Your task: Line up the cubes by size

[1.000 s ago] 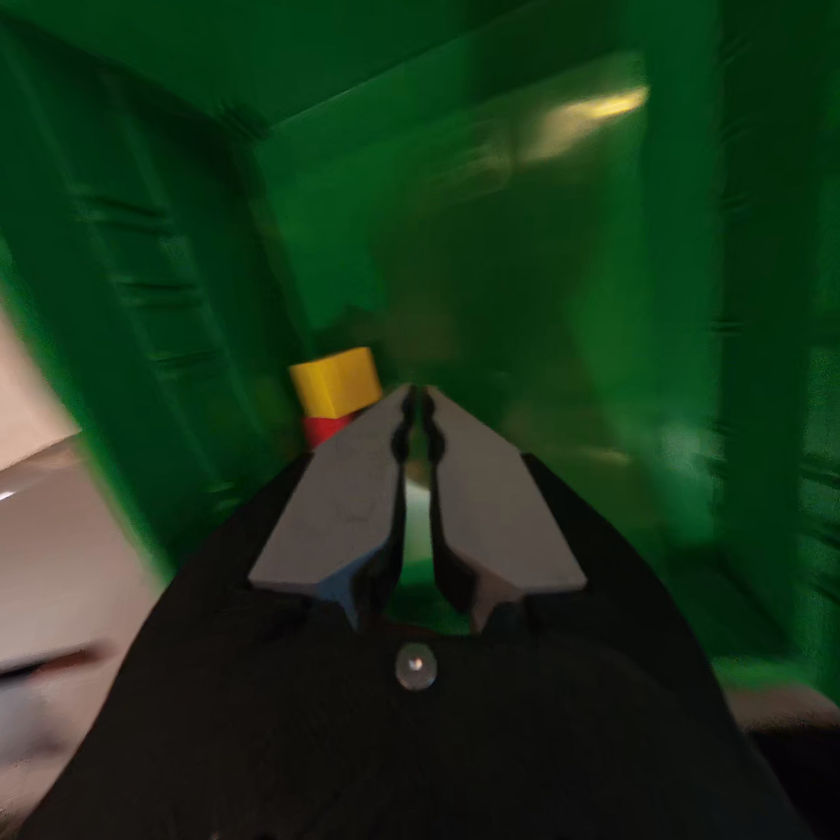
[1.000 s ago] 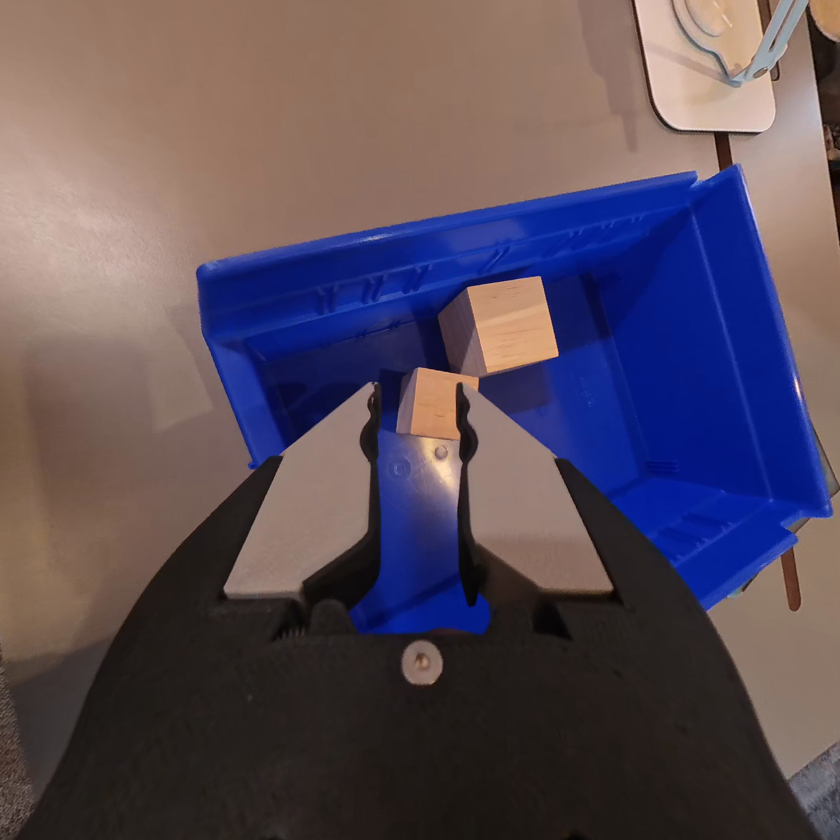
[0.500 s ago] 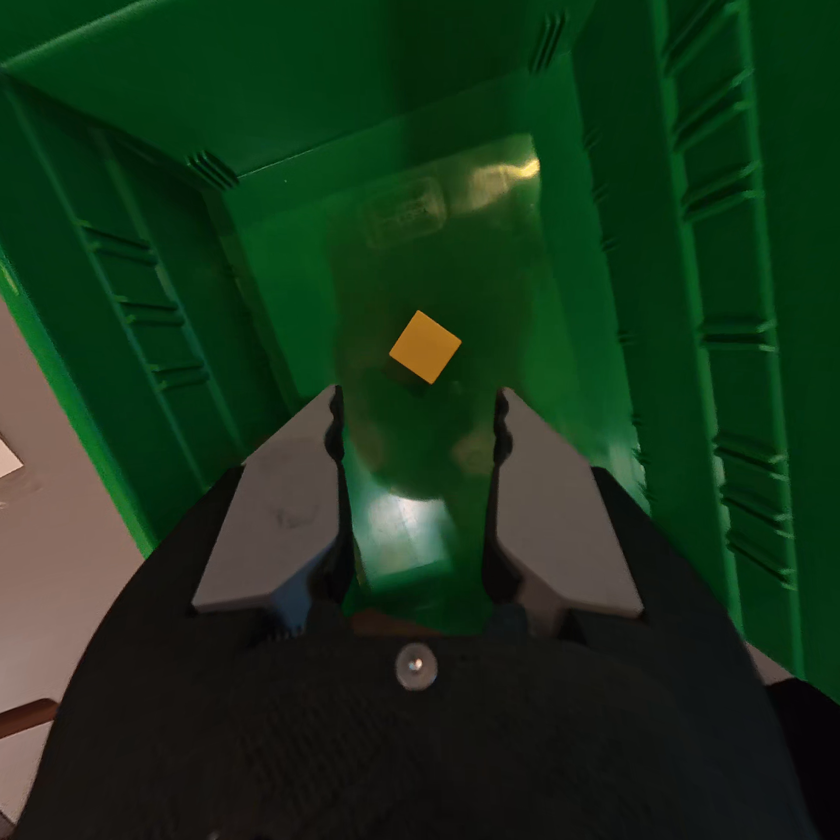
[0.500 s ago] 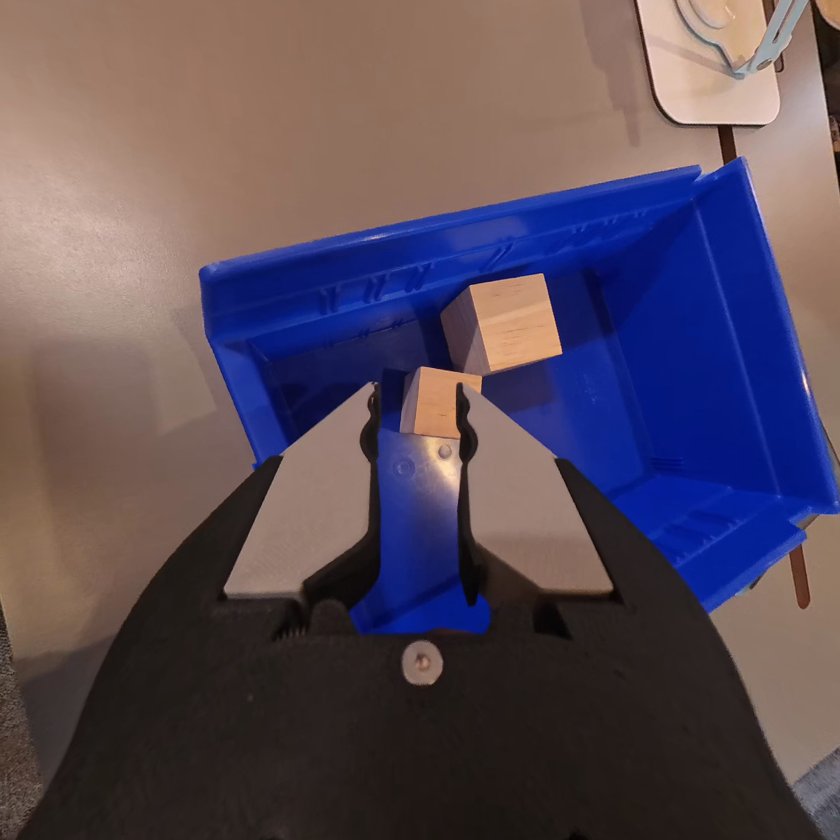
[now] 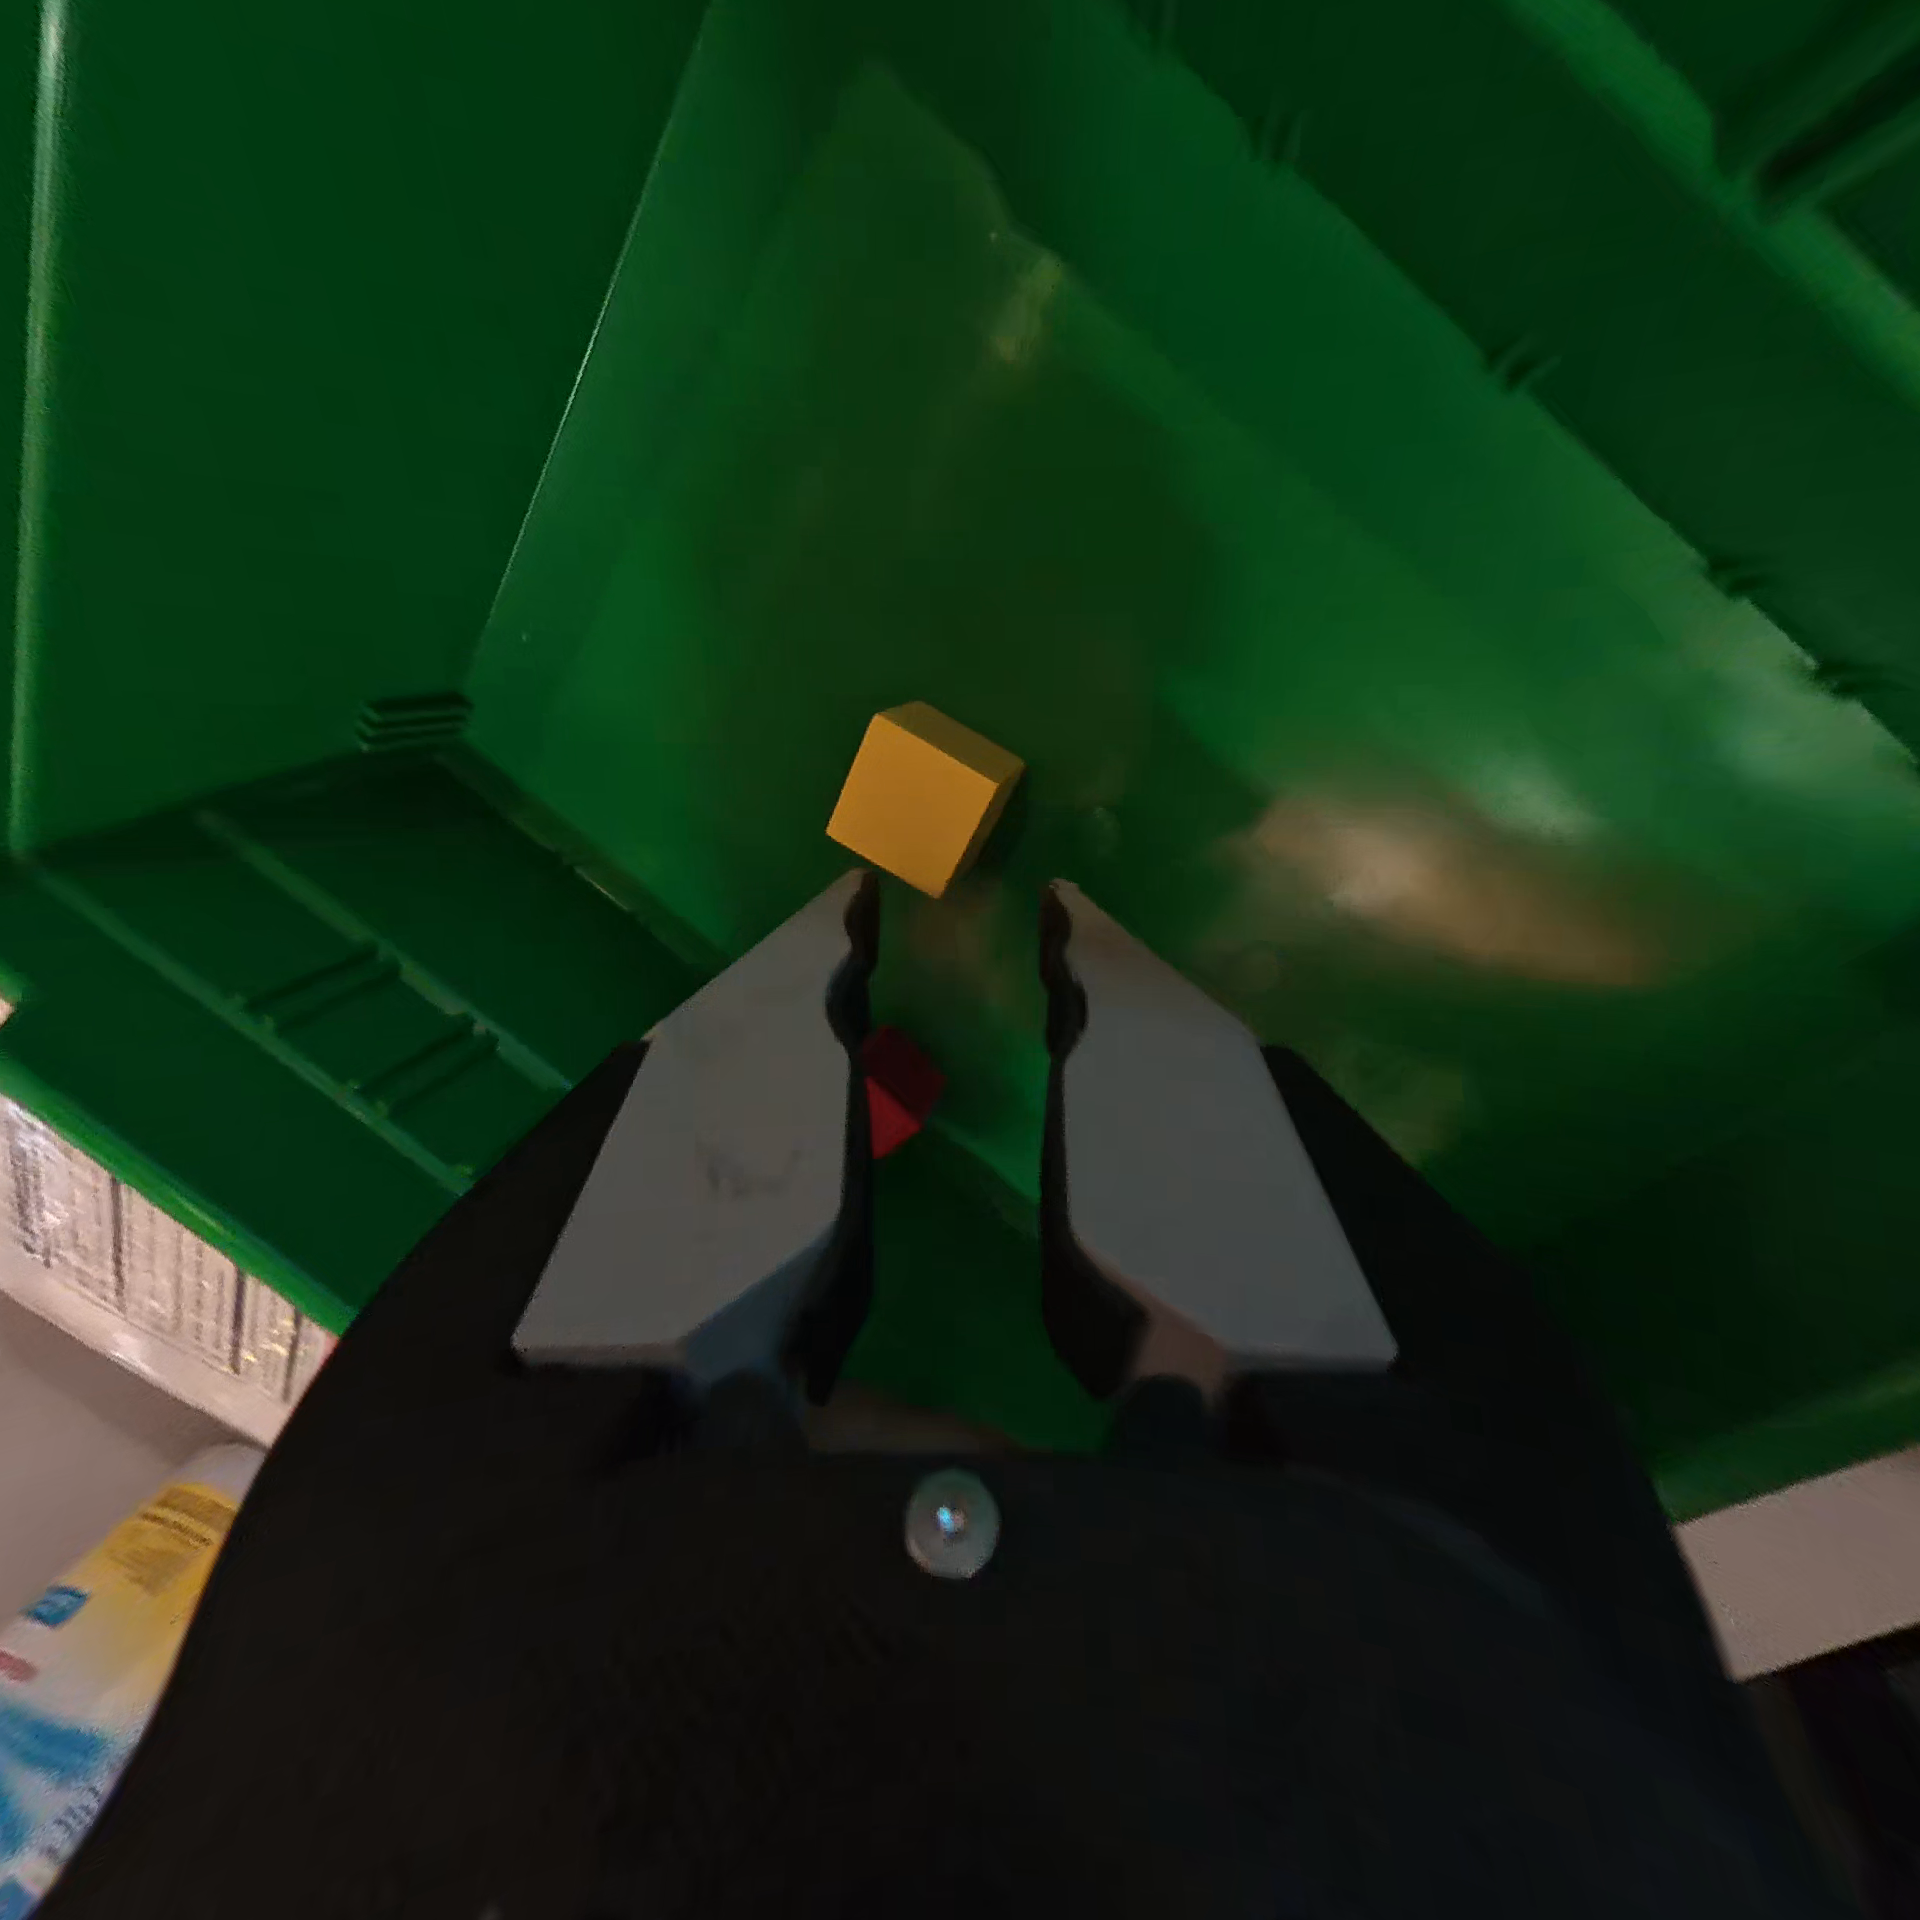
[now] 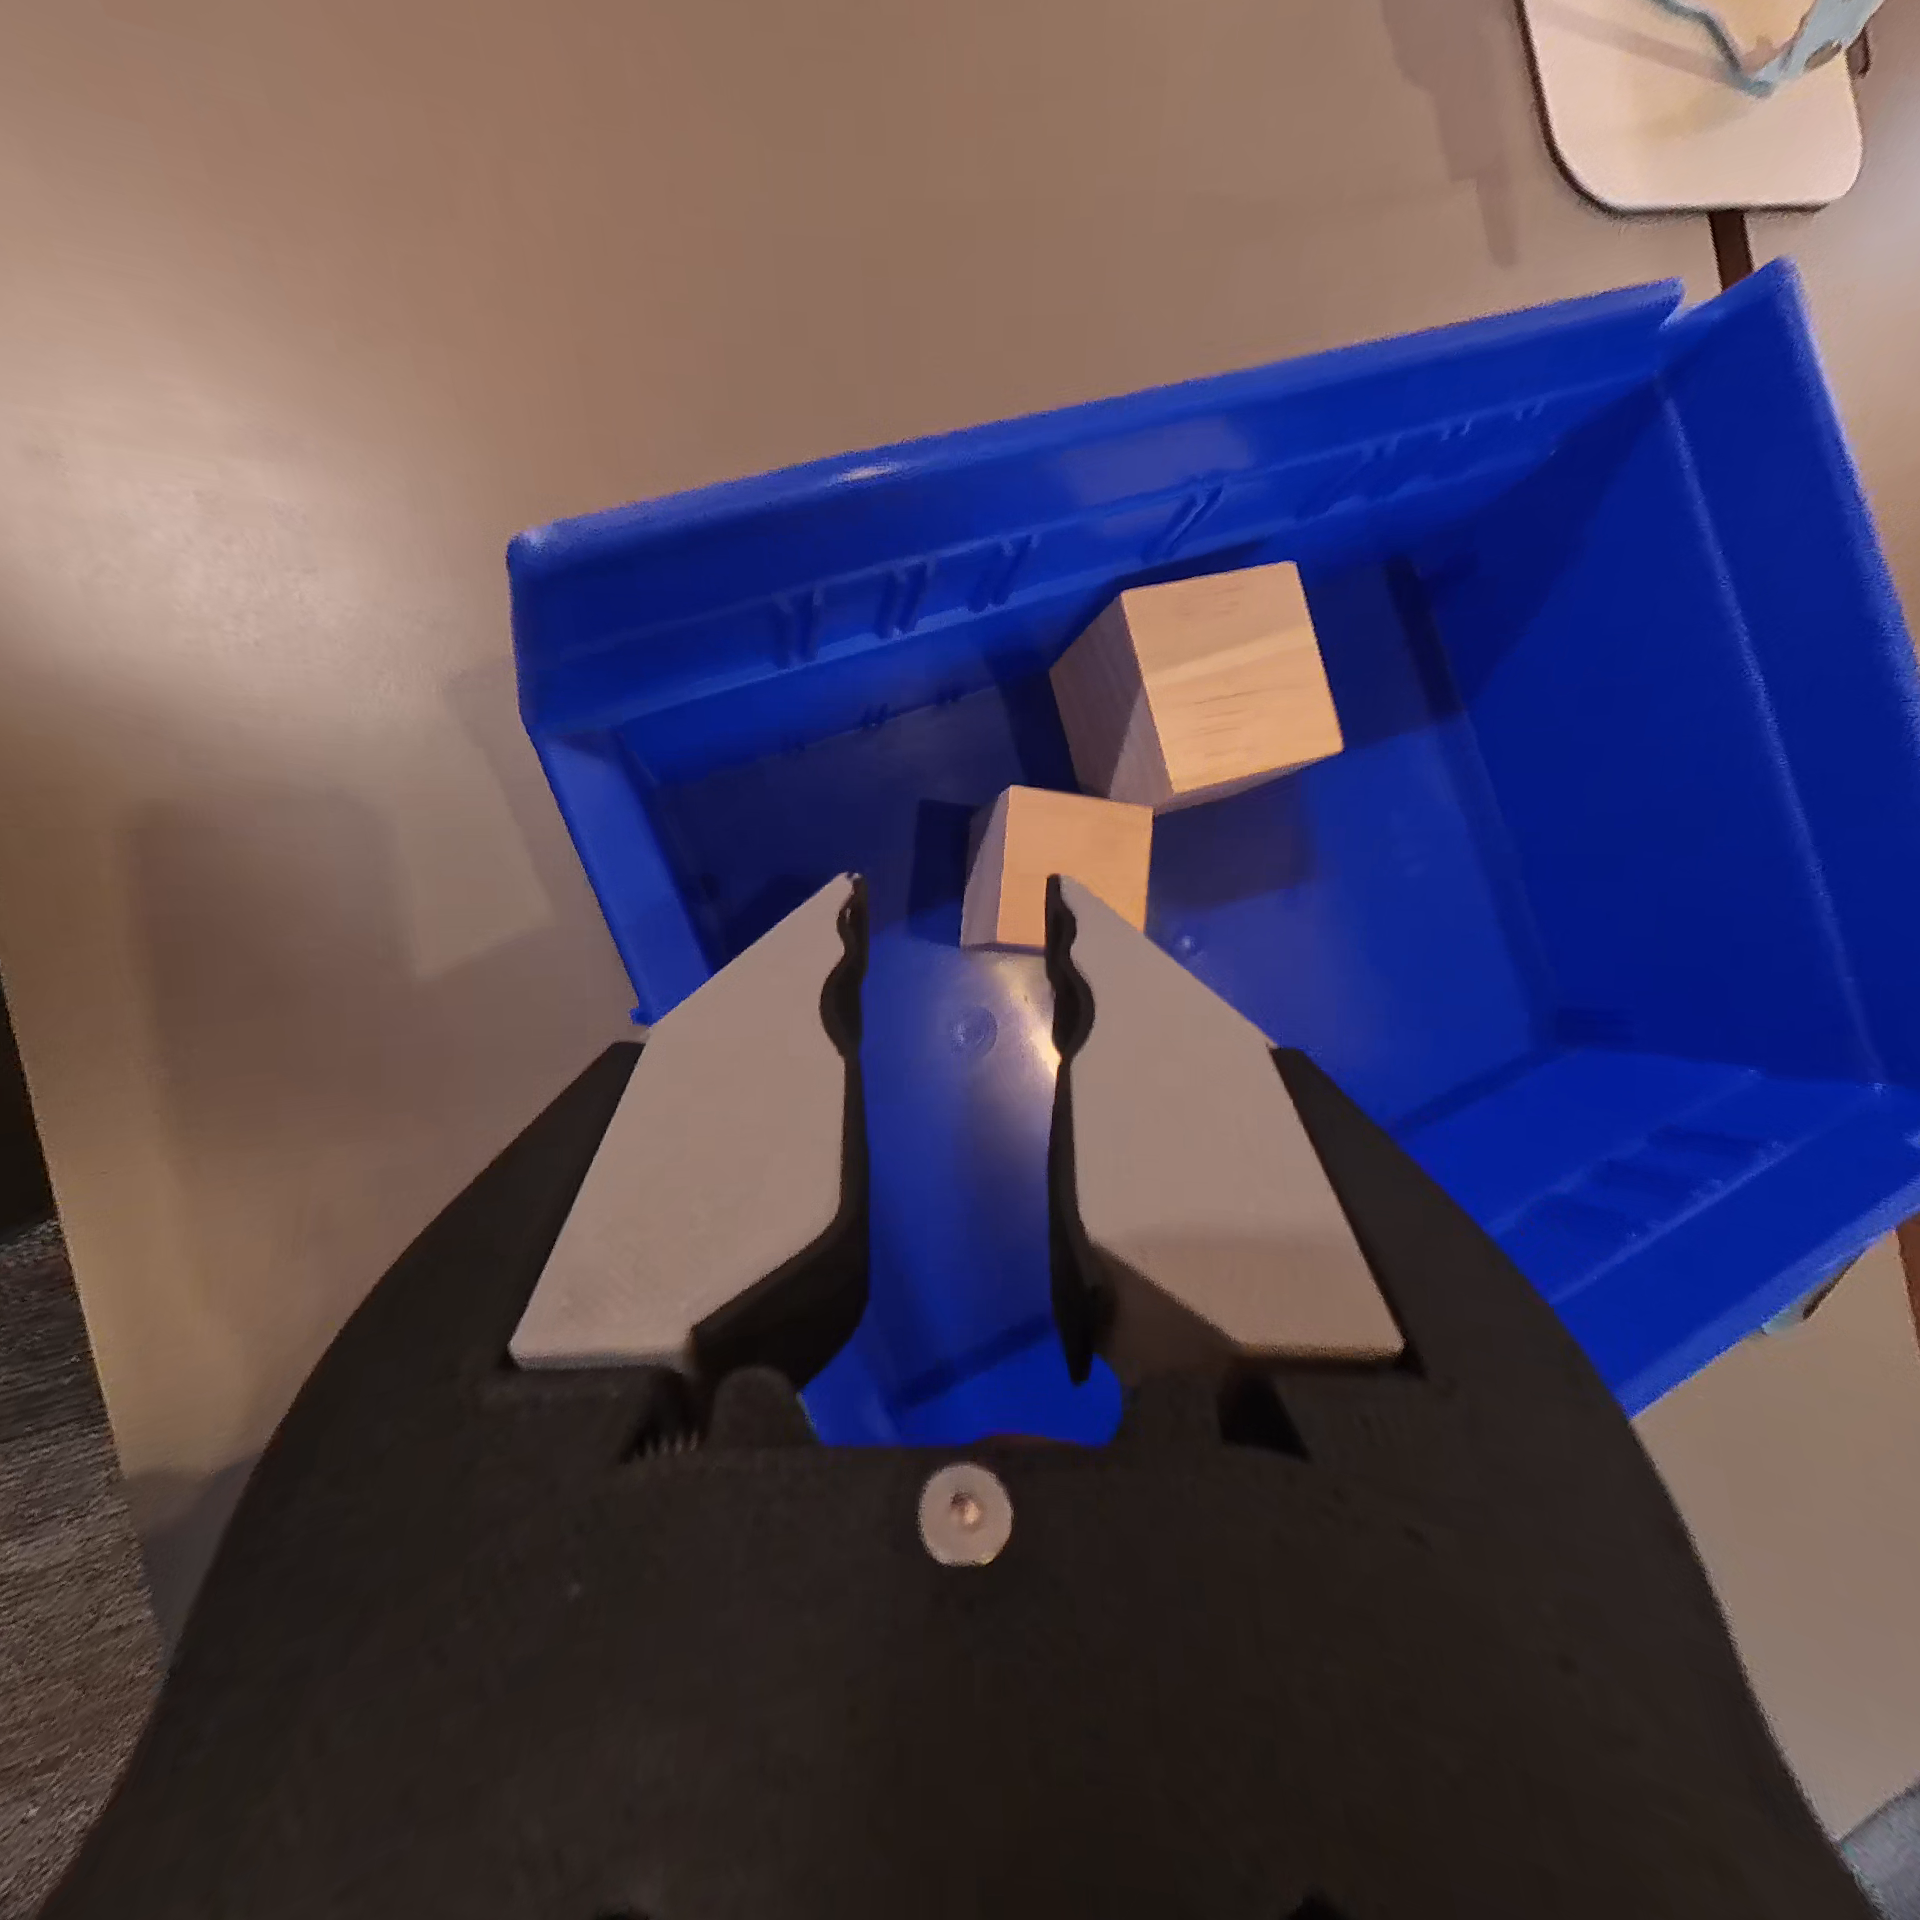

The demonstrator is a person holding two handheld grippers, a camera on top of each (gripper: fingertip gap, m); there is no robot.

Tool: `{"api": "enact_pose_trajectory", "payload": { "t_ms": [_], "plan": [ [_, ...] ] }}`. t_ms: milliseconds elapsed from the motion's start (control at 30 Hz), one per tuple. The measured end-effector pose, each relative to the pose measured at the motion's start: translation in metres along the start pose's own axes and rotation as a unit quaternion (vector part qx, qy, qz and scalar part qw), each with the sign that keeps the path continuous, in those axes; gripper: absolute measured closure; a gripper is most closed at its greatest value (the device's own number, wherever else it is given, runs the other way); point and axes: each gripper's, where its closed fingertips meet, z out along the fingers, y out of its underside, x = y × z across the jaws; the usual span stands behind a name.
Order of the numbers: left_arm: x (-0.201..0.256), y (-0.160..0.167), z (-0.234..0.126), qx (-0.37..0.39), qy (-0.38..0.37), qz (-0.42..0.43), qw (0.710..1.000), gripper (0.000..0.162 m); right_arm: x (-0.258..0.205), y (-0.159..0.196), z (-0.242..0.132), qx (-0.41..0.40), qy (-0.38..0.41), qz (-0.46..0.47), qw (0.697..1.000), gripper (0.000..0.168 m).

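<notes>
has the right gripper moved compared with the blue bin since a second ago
Yes. The right gripper has drawn left off the small wooden cube, which sits unmoved in the blue bin.

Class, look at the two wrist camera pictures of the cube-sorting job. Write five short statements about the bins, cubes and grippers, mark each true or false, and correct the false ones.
1. The yellow cube lies in a green bin. True.
2. The left gripper is clamped on the yellow cube. False: its jaws stand apart and empty, with the cube just beyond the tips.
3. Two wooden cubes lie in the blue bin. True.
4. The two wooden cubes are the same size. False: the far cube is clearly bigger than the near cube.
5. The right gripper holds the small wooden cube in the air. False: it is open, and that cube rests on the bin floor.
</notes>
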Motion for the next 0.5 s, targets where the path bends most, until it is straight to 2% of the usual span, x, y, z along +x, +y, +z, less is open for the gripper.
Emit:
{"api": "enact_pose_trajectory", "payload": {
  "t_ms": [200, 300, 400, 467, 500],
  "plan": [
    [-0.009, -0.013, -0.006, 0.014, -0.009, 0.063, 0.998, 0.134, 0.001, 0.009, 0.0, -0.007, -0.003, 0.015, 1.0, 0.136],
    [-0.011, -0.013, -0.008, -0.004, -0.014, 0.114, 0.993, 0.133, -0.001, 0.006, 0.001, 0.0, -0.008, 0.017, 1.0, 0.136],
    [-0.007, -0.014, -0.009, -0.018, -0.004, 0.152, 0.988, 0.113, -0.003, 0.006, 0.003, -0.004, -0.011, 0.017, 1.0, 0.136],
    [-0.003, -0.013, -0.011, -0.037, 0.002, 0.162, 0.986, 0.082, -0.004, 0.008, 0.005, -0.007, -0.014, 0.019, 1.0, 0.136],
    [0.0, -0.011, -0.012, -0.047, 0.007, 0.166, 0.985, 0.079, -0.004, 0.009, 0.006, -0.009, -0.015, 0.02, 1.0, 0.136]
  ]
}}
